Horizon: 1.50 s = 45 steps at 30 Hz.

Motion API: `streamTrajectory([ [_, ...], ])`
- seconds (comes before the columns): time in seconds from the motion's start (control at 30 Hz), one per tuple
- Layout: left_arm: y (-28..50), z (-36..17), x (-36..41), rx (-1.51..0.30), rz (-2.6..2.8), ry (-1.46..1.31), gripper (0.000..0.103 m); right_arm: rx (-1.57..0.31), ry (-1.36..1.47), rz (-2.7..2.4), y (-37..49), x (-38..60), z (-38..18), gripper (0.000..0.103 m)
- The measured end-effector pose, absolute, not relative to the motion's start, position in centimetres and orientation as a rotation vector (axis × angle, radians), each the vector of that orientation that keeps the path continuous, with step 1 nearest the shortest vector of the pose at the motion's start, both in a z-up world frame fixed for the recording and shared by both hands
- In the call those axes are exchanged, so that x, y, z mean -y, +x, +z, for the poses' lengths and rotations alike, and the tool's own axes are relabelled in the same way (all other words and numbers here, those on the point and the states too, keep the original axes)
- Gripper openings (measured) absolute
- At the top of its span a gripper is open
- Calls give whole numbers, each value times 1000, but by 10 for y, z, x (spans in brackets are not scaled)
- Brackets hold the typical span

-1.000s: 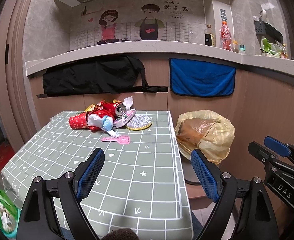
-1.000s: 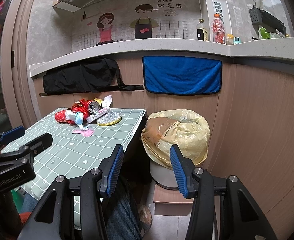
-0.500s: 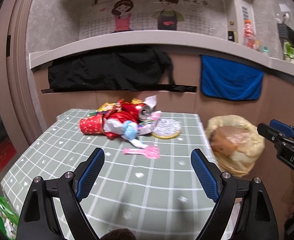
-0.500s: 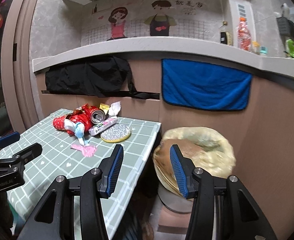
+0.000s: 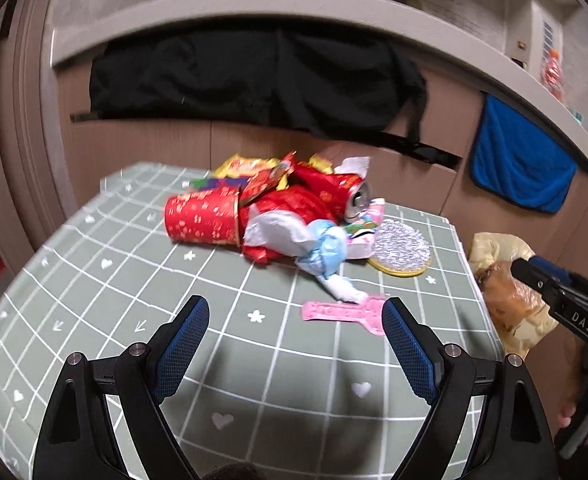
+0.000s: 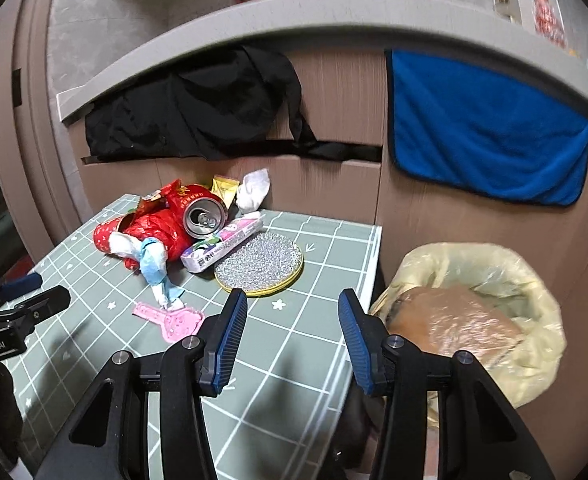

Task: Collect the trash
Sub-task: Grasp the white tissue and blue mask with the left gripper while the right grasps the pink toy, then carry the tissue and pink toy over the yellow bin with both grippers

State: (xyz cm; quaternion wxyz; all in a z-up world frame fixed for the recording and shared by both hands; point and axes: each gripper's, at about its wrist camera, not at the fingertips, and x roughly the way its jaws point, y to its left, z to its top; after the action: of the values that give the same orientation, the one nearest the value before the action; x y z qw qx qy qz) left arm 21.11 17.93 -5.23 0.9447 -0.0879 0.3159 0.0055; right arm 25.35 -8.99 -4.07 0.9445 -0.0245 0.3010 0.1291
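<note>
Left hand-held gripper (image 5: pixel 296 326) marked "GenRobot.AI", apart, empty; right hand-held gripper (image 6: pixel 293 322) marked "DAS", closing, empty.

Both grippers are brought closer over the table (image 5: pixel 94 280) toward the trash pile (image 5: pixel 278 216); the right gripper (image 6: pixel 292 324), nothing between its jaws, is closing slightly.

A table covered by a grey-green cloth with a white grid (image 6: pixel 294 344) is carrying a heap of red wrappers and a crushed red drink can (image 6: pixel 204 216) at its far end. A round glittery silver coaster (image 6: pixel 259 267) is lying beside the heap, and a flat pink plastic piece (image 6: pixel 174 320) is lying nearer.
</note>
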Motion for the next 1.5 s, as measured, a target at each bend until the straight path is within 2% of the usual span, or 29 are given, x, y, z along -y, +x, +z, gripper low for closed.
streamTrajectory([
  [0.37, 285, -65, -178, -736, -15, -296, 86, -680, -59, 275, 277, 85, -71, 44],
  [0.43, 303, -68, -177, -750, 7, -342, 79, -679, -64, 270, 278, 86, -73, 44],
  [0.7, 354, -90, -169, -840, 30, -409, 67, -700, -32, 266, 281, 101, -79, 44],
  [0.73, 357, -93, -171, -851, 26, -424, 59, -704, -29, 265, 281, 103, -79, 44],
  [0.77, 356, -94, -175, -857, 19, -444, 46, -706, -28, 265, 281, 103, -79, 44],
  [0.87, 344, -90, -186, -843, -11, -488, 42, -718, -49, 285, 279, 99, -77, 44],
  [1.13, 276, -55, -221, -747, -20, -390, 41, -886, -81, 637, 292, 38, -88, 44],
  [1.27, 244, -43, -239, -697, 38, -331, 41, -887, -172, 650, 297, 1, -95, 41],
  [1.5, 222, -47, -249, -690, 50, -323, 41, -917, -174, 561, 319, -21, -110, 37],
])
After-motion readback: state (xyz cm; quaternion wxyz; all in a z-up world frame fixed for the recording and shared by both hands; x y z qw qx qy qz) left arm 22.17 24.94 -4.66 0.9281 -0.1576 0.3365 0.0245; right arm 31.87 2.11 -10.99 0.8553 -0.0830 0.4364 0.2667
